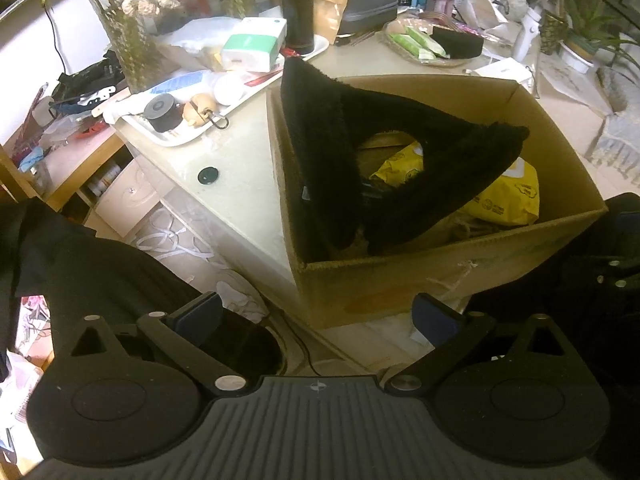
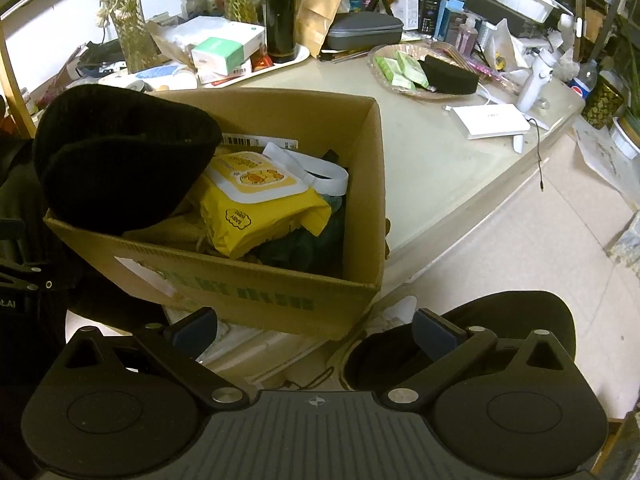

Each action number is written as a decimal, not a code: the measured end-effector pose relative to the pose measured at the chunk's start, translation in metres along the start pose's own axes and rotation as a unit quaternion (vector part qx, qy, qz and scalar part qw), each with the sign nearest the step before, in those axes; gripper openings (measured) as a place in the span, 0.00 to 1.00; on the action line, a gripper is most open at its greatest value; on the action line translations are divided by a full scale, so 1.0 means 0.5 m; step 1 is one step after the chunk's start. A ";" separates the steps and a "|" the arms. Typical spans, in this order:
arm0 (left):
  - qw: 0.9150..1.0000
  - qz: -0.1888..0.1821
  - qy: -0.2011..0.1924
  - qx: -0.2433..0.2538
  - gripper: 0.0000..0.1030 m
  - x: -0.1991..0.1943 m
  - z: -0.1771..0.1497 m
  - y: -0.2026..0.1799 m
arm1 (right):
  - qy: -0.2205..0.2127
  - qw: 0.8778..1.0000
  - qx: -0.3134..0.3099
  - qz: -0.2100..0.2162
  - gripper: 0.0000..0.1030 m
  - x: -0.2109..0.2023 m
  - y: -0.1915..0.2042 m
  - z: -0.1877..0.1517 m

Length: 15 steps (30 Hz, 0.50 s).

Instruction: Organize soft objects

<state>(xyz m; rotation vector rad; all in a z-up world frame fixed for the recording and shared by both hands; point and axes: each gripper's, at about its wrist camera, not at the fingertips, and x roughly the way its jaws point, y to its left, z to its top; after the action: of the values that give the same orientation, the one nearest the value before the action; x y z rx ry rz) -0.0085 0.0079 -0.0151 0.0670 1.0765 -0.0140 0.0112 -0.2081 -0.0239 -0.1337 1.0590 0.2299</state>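
A black fleece garment (image 1: 332, 160) lies draped over the left corner of an open cardboard box (image 1: 400, 276), folded in a loop; it appears again (image 2: 120, 160) in the right wrist view at the box (image 2: 280, 292) left side. Inside the box lie a yellow wipes pack (image 2: 256, 204), a white strap (image 2: 316, 168) and dark green cloth (image 2: 304, 248). My left gripper (image 1: 318, 320) hangs open below the box's near corner, holding nothing. My right gripper (image 2: 316, 330) is open too, just in front of the box's near wall.
The box stands on a pale table (image 2: 440, 168) with a cluttered white tray (image 1: 192, 128), a black bottle (image 1: 298, 4), a tissue box (image 1: 252, 44), a woven basket (image 2: 424, 72) holding green packets and a black pouch, and a white device (image 2: 488, 120). A black bin (image 2: 460, 344) sits on the floor below.
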 end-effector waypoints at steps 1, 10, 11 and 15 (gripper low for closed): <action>1.000 0.001 0.000 0.001 1.00 -0.001 0.001 -0.001 | -0.002 1.000 0.001 0.001 1.00 -0.001 -0.001 0.001; 1.000 -0.004 0.000 0.001 1.00 -0.002 0.003 -0.001 | -0.004 1.000 0.010 -0.001 1.00 -0.001 -0.008 0.005; 1.000 -0.006 0.000 0.001 1.00 -0.003 0.003 -0.001 | -0.004 1.000 0.010 0.000 1.00 -0.001 -0.008 0.005; 1.000 -0.007 0.001 0.000 1.00 -0.002 0.003 -0.002 | -0.009 1.000 0.009 0.006 1.00 -0.003 -0.008 0.006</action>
<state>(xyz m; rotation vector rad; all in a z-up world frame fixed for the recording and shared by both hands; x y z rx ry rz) -0.0076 0.0066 -0.0134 0.0597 1.0795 -0.0266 0.0138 -0.2115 -0.0212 -0.1090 1.0450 0.2322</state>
